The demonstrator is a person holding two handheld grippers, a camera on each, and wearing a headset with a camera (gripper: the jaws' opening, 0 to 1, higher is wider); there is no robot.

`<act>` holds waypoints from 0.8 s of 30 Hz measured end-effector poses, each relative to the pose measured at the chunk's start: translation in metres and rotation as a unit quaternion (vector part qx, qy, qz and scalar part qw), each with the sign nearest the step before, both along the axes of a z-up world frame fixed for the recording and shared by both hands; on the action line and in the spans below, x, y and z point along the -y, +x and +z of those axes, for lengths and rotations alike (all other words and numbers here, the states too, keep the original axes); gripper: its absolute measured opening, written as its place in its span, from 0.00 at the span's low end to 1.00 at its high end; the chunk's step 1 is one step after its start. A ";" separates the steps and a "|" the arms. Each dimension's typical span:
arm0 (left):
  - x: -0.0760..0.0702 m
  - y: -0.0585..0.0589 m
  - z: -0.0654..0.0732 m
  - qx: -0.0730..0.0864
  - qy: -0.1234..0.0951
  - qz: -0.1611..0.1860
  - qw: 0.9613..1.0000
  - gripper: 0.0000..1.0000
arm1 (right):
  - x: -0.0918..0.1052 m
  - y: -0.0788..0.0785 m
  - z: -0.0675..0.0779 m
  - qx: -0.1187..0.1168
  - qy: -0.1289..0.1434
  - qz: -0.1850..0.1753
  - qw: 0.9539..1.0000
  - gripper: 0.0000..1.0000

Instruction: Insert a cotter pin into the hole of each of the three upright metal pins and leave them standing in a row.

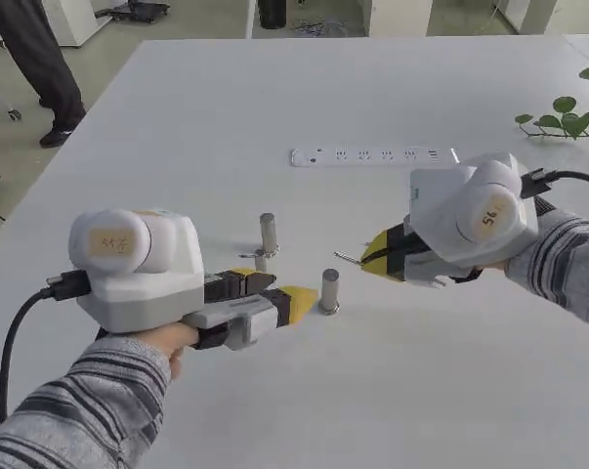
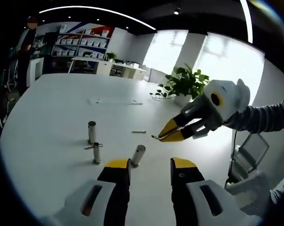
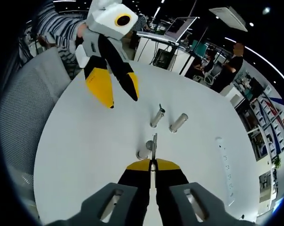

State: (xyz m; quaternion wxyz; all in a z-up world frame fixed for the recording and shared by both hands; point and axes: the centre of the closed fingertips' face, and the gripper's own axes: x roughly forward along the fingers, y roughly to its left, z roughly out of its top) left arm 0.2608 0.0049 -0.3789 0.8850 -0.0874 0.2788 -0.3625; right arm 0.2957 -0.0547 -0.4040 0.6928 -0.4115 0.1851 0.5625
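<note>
Above table, R claw pinching cotter pin, axis fwd toward upright pins; L claw spread

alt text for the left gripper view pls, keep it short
At right, the right gripper, shut on a cotter pin, points toward the nearest metal pin of three standing on a white table. The left gripper shows open yellow-tipped jaws at the bottom; the metal pin at left carries an inserted pin.
</note>
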 end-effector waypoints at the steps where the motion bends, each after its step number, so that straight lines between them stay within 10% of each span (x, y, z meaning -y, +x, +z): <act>1: 0.001 0.001 0.001 -0.004 -0.004 0.001 1.000 0.28 | -0.002 -0.003 0.000 0.003 -0.001 0.006 1.000 0.00; 24: 0.020 -0.011 0.008 -0.048 -0.071 0.006 0.996 0.05 | -0.031 -0.037 0.015 0.049 0.006 0.092 0.995 0.00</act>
